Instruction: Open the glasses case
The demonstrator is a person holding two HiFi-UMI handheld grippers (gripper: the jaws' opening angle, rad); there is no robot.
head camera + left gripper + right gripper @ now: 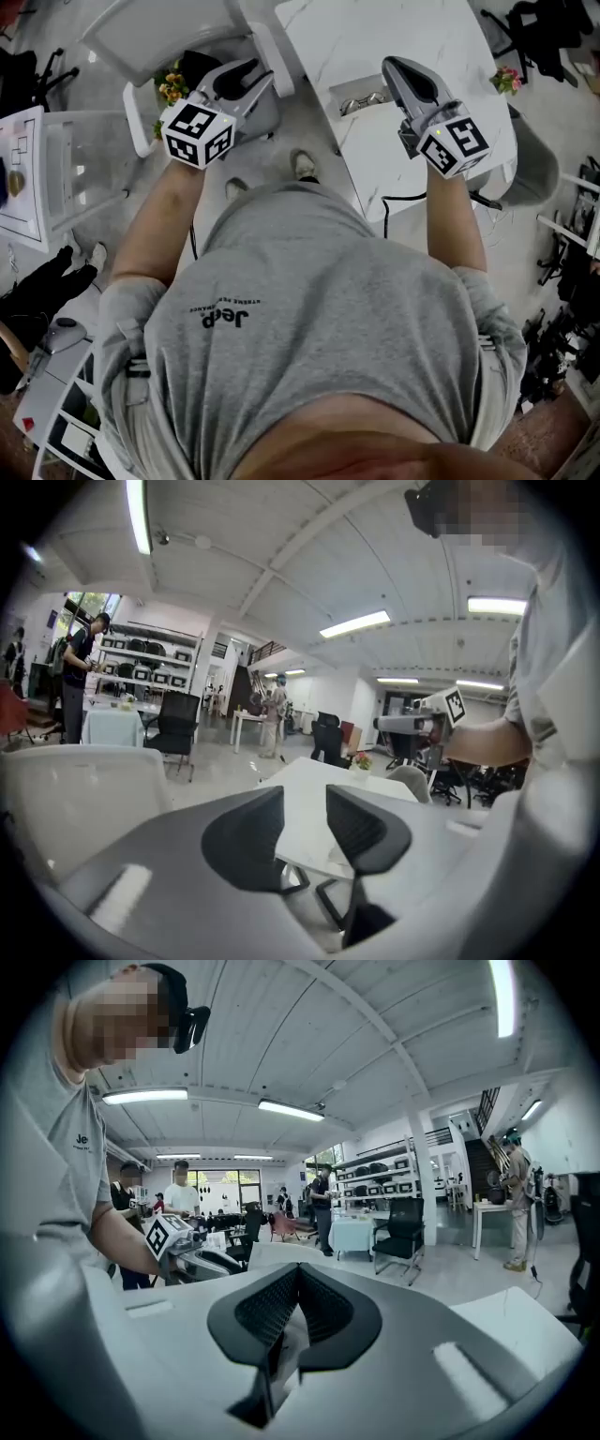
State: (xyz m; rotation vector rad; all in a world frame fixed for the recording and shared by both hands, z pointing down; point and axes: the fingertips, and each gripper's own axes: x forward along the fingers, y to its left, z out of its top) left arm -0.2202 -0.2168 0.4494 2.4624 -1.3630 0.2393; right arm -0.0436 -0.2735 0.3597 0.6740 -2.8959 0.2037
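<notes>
The glasses case (pixel 361 97) lies on the white table (pixel 375 28) near the edge closest to the person, just beside the right gripper (pixel 394 70). That gripper's jaws are closed together, holding nothing. The left gripper (pixel 305 803) hangs off the table's left edge, its jaws narrowly apart and empty.

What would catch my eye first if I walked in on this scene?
Two grey grippers stand out, each with a black-and-white marker cube behind it. The left gripper is held over a white chair with its jaws apart and empty, and the right gripper is held over the white marble table with its jaws together. Below them the person's grey T-shirt fills most of the head view.
</notes>
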